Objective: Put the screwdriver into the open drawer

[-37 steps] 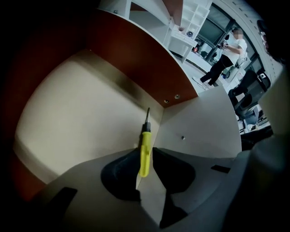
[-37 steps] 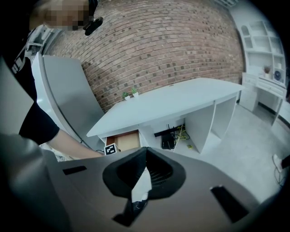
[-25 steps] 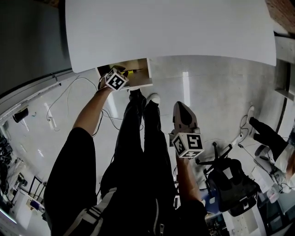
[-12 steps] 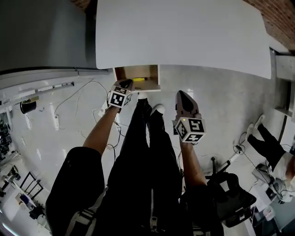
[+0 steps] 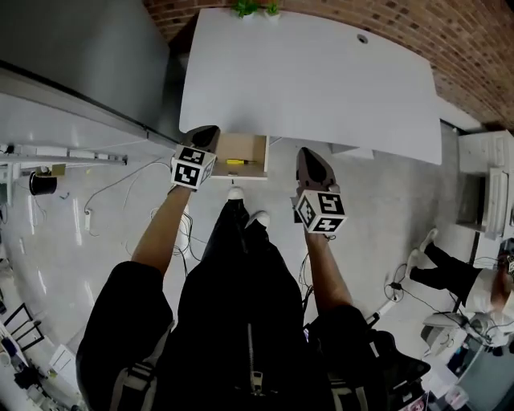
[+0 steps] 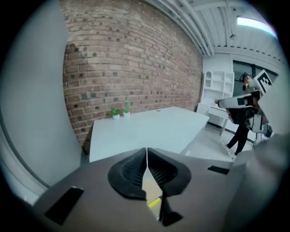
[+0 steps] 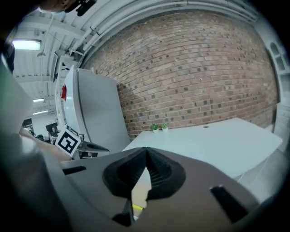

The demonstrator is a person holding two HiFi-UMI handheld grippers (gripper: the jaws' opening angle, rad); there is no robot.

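The yellow screwdriver (image 5: pixel 235 162) lies inside the open wooden drawer (image 5: pixel 251 149), which sticks out under the front edge of the white table (image 5: pixel 321 72). My left gripper (image 5: pixel 207 130) is shut and empty, just left of the drawer and above it. In the left gripper view its jaws (image 6: pixel 146 150) meet at the tips, and a bit of the yellow screwdriver (image 6: pixel 154 202) shows in the gap below them. My right gripper (image 5: pixel 306 152) is also shut and empty, to the right of the drawer. Its jaws (image 7: pixel 146 149) touch, with the table beyond.
Two small plants (image 5: pixel 257 8) stand at the table's far edge by the brick wall (image 5: pixel 450 40). A tall grey cabinet (image 5: pixel 72 48) is at the left and white shelving (image 5: pixel 482 177) at the right. Cables (image 5: pixel 104 193) lie on the floor. Another person (image 5: pixel 450 273) stands at the right.
The left gripper has come away from the drawer and risen beside it. The right gripper has risen too. The screwdriver stays in the drawer, and more of the table now shows.
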